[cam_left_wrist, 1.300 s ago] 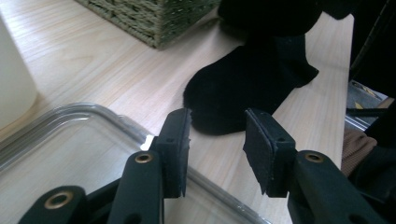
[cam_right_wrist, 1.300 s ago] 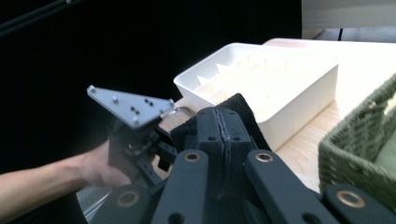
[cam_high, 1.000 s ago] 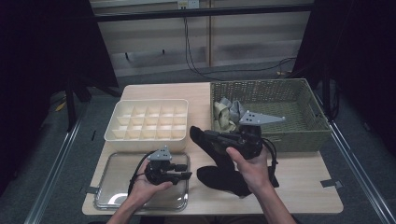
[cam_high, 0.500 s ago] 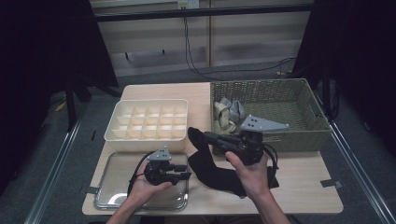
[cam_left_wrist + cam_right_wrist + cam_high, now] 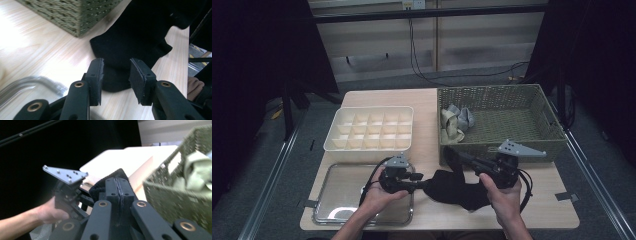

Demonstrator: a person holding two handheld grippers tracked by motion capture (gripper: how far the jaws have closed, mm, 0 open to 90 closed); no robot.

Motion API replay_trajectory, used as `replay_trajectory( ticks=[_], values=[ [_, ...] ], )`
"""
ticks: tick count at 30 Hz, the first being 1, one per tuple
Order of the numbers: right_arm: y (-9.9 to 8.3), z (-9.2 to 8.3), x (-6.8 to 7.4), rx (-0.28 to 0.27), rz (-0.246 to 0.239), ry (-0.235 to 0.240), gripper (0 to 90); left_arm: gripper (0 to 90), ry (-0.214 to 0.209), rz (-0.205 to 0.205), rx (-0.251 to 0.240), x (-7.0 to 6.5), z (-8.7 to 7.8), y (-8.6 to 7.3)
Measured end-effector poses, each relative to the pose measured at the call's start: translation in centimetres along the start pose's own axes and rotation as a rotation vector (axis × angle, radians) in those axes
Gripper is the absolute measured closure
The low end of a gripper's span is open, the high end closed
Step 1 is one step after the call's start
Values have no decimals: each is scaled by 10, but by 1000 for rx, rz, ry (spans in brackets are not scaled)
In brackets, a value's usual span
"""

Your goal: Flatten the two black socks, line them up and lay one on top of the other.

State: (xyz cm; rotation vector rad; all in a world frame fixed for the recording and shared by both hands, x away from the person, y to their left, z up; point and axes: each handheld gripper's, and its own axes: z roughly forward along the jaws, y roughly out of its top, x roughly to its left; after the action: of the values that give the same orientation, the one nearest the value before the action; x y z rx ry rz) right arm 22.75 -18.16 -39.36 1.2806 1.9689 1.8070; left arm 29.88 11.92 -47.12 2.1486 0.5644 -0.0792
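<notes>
Black sock lies draped on the bench in front of one wicker basket, which holds a few rolled socks. One divided cream tray and one metal tray sit left. Right tongs are clamped on the sock's upper end; left tongs stand apart, its toe end between them, untouched.

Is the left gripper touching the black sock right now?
Apart. In the left gripper view, the left gripper has its jaws open, and the black sock lies beyond the pads with a visible gap.
</notes>
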Motion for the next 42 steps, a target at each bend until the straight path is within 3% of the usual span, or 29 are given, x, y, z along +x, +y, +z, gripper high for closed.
replay_trajectory(
  ticks=[4, 7, 11, 17, 22, 28, 33, 34, 38, 42],
  values=[
    [-11, -5, -10, 8, 23, -13, 888, 620, -16, 23, 19, -4, 12, 9],
    [-19, -9, -18, 12, 36, -31, 887, 615, -16, 12, 27, -1, 22, 14],
    [-30, -18, -30, 39, 55, -65, 886, 603, -21, -19, 50, 5, 33, 13],
    [-44, -35, -46, 50, 82, -99, 882, 595, -23, 2, 95, 5, 44, 10],
    [-52, -49, -59, 61, 106, -122, 879, 727, -13, -14, 131, 5, 47, 8],
    [-61, -69, -69, 69, 132, -161, 878, 898, -43, -35, 100, 7, 42, 9],
    [-61, -77, -75, 61, 140, -191, 879, 900, -59, -42, 62, 5, 29, 16],
    [-61, -77, -75, 61, 138, -193, 879, 900, -44, -40, 62, 5, 28, 16],
    [-60, -73, -74, 69, 130, -188, 879, 894, -62, -64, 41, 10, 33, 15],
    [-62, -70, -76, 77, 128, -192, 879, 768, -78, -49, 60, 9, 43, 13]
  ],
)
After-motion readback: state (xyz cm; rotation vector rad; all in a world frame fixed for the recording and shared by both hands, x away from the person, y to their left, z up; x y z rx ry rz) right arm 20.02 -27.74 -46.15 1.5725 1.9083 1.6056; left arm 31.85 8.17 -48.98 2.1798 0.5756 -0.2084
